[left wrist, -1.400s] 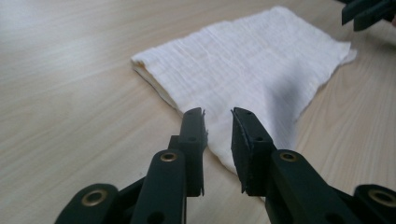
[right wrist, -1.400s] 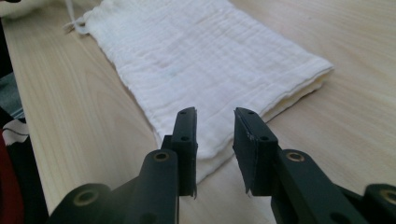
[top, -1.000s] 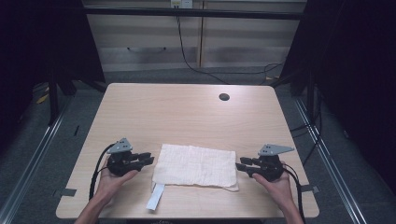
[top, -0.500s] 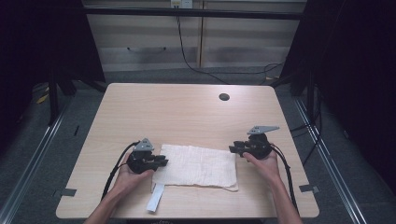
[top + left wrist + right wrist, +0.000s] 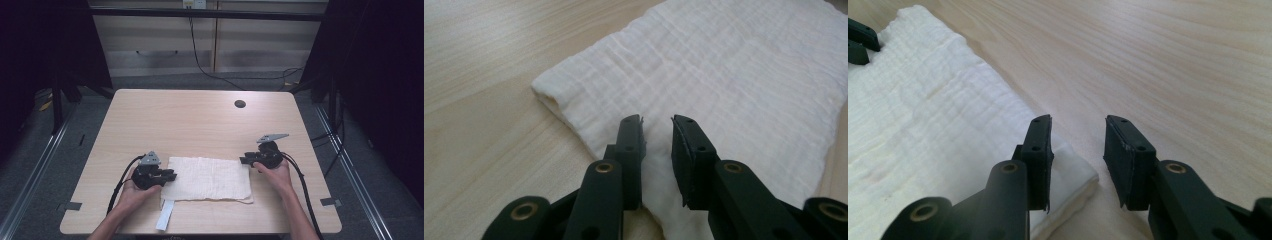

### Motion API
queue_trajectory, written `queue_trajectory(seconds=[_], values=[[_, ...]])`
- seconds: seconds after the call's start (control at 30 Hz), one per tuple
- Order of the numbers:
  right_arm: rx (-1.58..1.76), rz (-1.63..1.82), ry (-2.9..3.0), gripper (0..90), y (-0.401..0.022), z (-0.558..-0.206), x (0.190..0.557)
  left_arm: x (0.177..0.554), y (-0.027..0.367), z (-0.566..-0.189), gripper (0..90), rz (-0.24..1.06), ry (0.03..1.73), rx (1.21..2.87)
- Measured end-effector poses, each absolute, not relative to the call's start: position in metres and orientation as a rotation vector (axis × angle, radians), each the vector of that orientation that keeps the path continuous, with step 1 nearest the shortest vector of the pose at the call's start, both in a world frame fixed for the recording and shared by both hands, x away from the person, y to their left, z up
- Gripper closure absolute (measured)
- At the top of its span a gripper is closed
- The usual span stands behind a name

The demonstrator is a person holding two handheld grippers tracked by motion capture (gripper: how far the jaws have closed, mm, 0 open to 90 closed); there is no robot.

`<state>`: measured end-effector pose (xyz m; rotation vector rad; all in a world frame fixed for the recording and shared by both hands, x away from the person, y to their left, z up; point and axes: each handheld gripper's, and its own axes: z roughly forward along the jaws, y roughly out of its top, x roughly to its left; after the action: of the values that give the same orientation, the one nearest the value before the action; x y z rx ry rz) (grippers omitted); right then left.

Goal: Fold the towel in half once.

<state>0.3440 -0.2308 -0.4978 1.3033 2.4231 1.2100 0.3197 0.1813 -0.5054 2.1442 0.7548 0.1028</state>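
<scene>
A white crinkled cloth (image 5: 207,177) lies flat, folded into a rectangle, near the front of the wooden table (image 5: 200,125). My left gripper (image 5: 172,176) rests at the cloth's left edge. In the left gripper view its jaws (image 5: 657,122) stand a little apart over the cloth (image 5: 734,75), with nothing pinched between them. My right gripper (image 5: 242,160) sits at the cloth's far right corner. In the right gripper view it (image 5: 1078,122) is open: one jaw is over the cloth's corner (image 5: 923,125), the other over bare wood. The left gripper's jaw tips (image 5: 860,42) show at the cloth's far end.
A white strip (image 5: 165,215) lies at the table's front edge, below the cloth's left corner. A dark round hole (image 5: 240,104) sits in the table's far right part. Black cables trail from both grippers off the front edge. The table's far half is bare wood.
The right gripper has moved away from the front edge and leftward to the cloth's far right corner. The left gripper has shifted right, up to the cloth's left edge.
</scene>
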Motion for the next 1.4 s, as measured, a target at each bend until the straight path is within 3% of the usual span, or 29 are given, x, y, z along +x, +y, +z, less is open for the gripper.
queue_trajectory(seconds=[0.3,0.67,0.9,1.17,1.4], values=[[1.292,1.173,2.45,64.4,-0.23,-0.503,0.34,0.318,0.184,-0.506,72.5,0.092,0.774,2.128],[1.289,1.187,2.478,85.1,-0.231,-0.505,0.337,0.315,0.183,-0.506,71.3,0.102,0.785,2.124],[1.31,1.204,2.465,87.3,-0.231,-0.506,0.339,0.308,0.187,-0.502,66.9,0.099,0.783,2.131],[1.299,1.204,2.467,87.2,-0.23,-0.506,0.34,0.343,0.214,-0.486,59.7,0.123,0.867,2.033],[1.302,1.214,2.463,87.1,-0.23,-0.507,0.34,0.371,0.206,-0.49,57.4,0.103,0.883,2.029]])
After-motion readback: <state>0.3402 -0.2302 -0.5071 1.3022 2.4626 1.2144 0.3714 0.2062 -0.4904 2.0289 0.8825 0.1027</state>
